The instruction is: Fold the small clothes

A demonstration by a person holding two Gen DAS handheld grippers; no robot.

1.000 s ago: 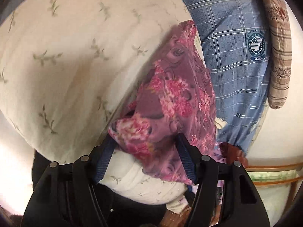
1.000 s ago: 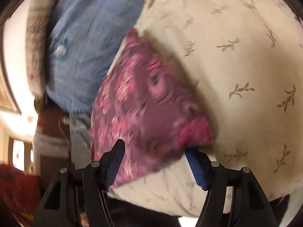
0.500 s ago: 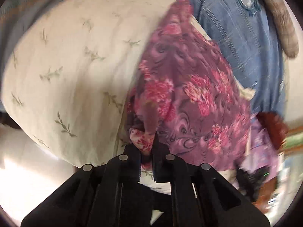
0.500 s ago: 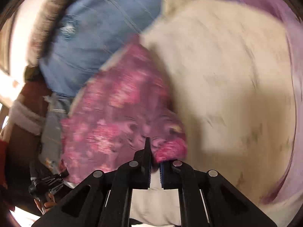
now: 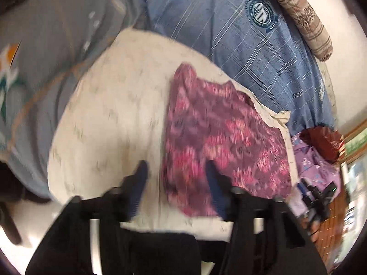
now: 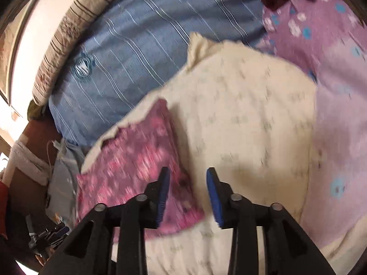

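Both views are smeared by motion, so the print on the cloth and the sprig pattern on the pillow read only as streaks. The bodies of both grippers are cut off by the bottom edge of each frame.

In the left wrist view, the left gripper [image 5: 175,183] fills the lower centre. Its jaws have just been opening and stand apart, pressing on nothing; the left finger sits over bare pillow, the right one over the near edge of the floral cloth [image 5: 220,142]. Whether that finger touches the fabric cannot be told through the blur.

In the right wrist view, the right gripper [image 6: 188,194] is at lower centre, its jaws likewise just opened and parted, with nothing clamped. The near corner of the floral cloth [image 6: 137,167] lies under its left finger.

The cloth lies folded on the cream pillow [image 5: 114,119], centre right in the left view and lower left in the right view. Beyond it, a blue checked pillow [image 5: 247,52] fills the upper frame, with a striped cushion [image 5: 298,13] at the top right.
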